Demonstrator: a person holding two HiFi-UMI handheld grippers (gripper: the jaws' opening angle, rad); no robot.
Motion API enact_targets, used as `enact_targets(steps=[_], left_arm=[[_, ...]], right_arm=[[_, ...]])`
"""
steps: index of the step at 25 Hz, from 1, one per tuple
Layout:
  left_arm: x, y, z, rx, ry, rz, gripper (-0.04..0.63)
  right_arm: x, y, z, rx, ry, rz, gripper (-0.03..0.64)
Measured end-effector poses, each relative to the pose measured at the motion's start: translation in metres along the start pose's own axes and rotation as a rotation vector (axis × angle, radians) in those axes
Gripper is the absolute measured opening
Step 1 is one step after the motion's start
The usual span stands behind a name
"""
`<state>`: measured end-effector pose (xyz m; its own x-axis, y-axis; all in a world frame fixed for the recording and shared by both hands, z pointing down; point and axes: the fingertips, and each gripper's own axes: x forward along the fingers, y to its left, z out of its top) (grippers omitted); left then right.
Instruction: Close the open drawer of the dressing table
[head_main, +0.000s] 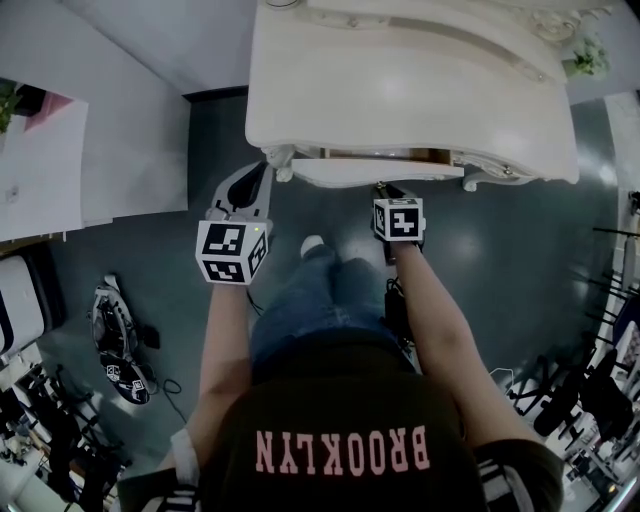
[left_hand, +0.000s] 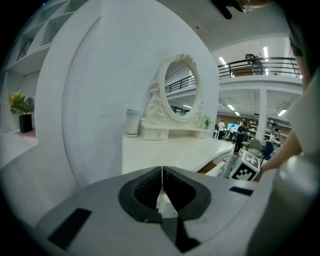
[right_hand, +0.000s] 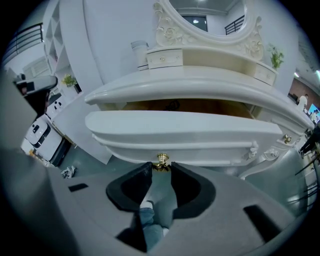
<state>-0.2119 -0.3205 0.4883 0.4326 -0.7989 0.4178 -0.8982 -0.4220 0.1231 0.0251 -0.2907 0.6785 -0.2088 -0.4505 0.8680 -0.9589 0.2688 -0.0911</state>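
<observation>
The cream dressing table (head_main: 400, 90) stands ahead of me, and its wide drawer (head_main: 378, 172) is pulled out a little, showing the wooden inside (right_hand: 200, 106). Low on the drawer front (right_hand: 180, 130) sits a small gold knob (right_hand: 161, 161). My right gripper (right_hand: 161, 167) has its two jaw tips closed on that knob, one on each side. In the head view the right gripper (head_main: 386, 190) is just under the drawer's edge. My left gripper (head_main: 262, 172) hovers by the table's front left leg. The left gripper (left_hand: 162, 176) is shut with nothing in it.
An oval mirror (left_hand: 180, 87) and a white jar (left_hand: 132, 122) stand at the back of the tabletop. A white cabinet (head_main: 100, 130) is to the left, gear (head_main: 120, 345) lies on the dark floor, and stands (head_main: 580, 400) crowd the right. The person's legs (head_main: 320, 290) are below the drawer.
</observation>
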Motion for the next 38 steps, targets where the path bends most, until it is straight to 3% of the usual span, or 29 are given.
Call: enact_targets(steps=[38], left_arm=[[0.014,0.022,0.006,0.028,0.014,0.000,0.005]], right_arm=[[0.028,-0.019,0.061,0.003,-0.039,-0.035,0.107]])
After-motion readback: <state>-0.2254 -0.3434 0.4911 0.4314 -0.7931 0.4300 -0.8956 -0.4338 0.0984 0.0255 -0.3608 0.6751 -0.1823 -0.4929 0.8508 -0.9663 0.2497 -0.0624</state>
